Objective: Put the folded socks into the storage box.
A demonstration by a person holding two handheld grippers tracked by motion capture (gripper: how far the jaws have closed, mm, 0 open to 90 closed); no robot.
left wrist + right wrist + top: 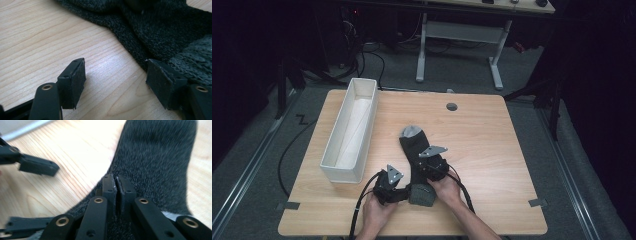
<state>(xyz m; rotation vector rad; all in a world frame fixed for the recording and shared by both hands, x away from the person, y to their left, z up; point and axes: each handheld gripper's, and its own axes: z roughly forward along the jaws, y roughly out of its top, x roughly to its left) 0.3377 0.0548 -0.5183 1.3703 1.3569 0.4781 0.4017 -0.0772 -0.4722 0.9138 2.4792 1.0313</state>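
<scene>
A dark grey sock [414, 147] with a pale grey toe lies lengthwise on the wooden table [482, 150], its thicker ribbed cuff [421, 195] near the front edge. My left gripper [406, 192] stands open beside the cuff. In the left gripper view [116, 77] bare wood lies between the jaws, and the right-hand pad [160, 82] touches the sock's edge [155, 32] beside the ribbed cuff [197, 65]. My right gripper [423, 165] is over the sock's leg. In the right gripper view its pads [116, 186] are pressed together above the sock [155, 157], with no fabric visibly pinched.
A long white open box [349, 130] stands along the table's left side, a hand's width from the sock. A round cable hole [452, 106] sits near the far edge. One jaw of the left gripper [37, 166] shows close by at the left of the right gripper view.
</scene>
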